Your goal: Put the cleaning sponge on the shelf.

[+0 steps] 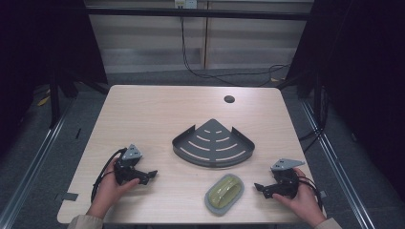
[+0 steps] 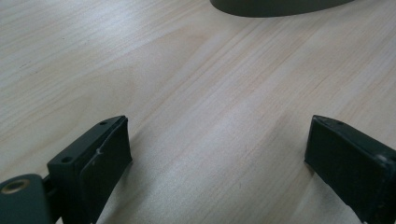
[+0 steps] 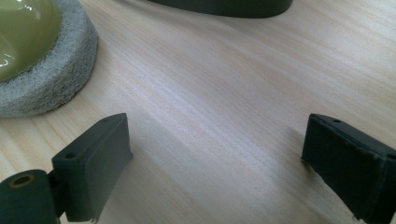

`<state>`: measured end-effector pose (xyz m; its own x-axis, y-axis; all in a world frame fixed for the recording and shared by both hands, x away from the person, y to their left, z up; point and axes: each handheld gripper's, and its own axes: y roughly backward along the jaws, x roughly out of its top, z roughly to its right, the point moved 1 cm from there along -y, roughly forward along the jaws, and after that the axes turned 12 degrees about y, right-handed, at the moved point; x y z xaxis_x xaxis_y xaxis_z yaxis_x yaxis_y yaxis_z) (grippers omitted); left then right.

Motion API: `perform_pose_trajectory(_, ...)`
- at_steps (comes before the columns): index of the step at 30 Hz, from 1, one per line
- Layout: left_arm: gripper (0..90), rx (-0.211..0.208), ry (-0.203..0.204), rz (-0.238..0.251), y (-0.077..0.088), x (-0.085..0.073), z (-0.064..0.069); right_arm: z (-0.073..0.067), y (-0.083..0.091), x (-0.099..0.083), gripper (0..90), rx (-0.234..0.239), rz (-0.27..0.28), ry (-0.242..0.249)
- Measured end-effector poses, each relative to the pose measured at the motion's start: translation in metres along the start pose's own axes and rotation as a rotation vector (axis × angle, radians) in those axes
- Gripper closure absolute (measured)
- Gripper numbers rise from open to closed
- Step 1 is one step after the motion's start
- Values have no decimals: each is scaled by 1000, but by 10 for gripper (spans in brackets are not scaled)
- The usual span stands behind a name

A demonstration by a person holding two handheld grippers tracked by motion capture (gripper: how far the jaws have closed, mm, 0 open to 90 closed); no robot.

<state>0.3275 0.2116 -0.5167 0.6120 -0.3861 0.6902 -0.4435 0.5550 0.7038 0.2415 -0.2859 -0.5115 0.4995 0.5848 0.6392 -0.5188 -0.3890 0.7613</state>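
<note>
Both grippers (image 1: 152, 174) (image 1: 258, 187): wide apart, empty | scrubber (image 1: 224, 193): long axis toward rack (image 1: 213, 143)

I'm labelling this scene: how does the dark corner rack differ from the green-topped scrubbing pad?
The corner rack is dark grey, fan-shaped and slotted; the scrubbing pad is oval, with a glossy yellow-green top on a grey fibrous base. The rack is clearly larger. It sits at the table's middle, the pad nearer the person, toward the right gripper. Both lie flat, untouched.
</note>
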Motion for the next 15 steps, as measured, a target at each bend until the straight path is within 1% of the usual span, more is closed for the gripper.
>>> perform_pose_trajectory(1, 63, 0, 1, 0, 0, 0, 0, 1, 0, 0, 72, -4, -4, 7)
perform_pose_trajectory(3, 63, 0, 1, 0, 0, 0, 0, 1, 0, 2, 73, 4, -12, 6)
perform_pose_trajectory(4, 63, 0, 1, 0, 0, 0, 0, 1, 0, 3, 73, 6, -30, 10)
perform_pose_trajectory(5, 63, 0, 1, 0, 0, 0, 0, 2, 0, 5, 73, 16, -53, 14)
perform_pose_trajectory(7, 62, 0, 1, 0, 0, 0, 0, 4, 0, 8, 72, 35, -85, 28)
perform_pose_trajectory(9, 63, -1, -1, 0, 0, 0, 0, 4, 0, 8, 79, 43, -88, 34)
perform_pose_trajectory(11, 62, -4, 0, 0, 0, 0, 0, 5, 3, 10, 143, 66, -102, 54)
perform_pose_trajectory(13, 62, -3, 1, 0, 0, 0, 0, 6, 5, 14, 149, 104, -101, 61)
perform_pose_trajectory(14, 62, -3, 0, -1, 0, 0, 0, 6, 8, 17, 149, 106, -90, 82)
perform_pose_trajectory(15, 62, -3, 0, -1, 0, 0, 0, 6, 9, 19, 150, 106, -87, 89)
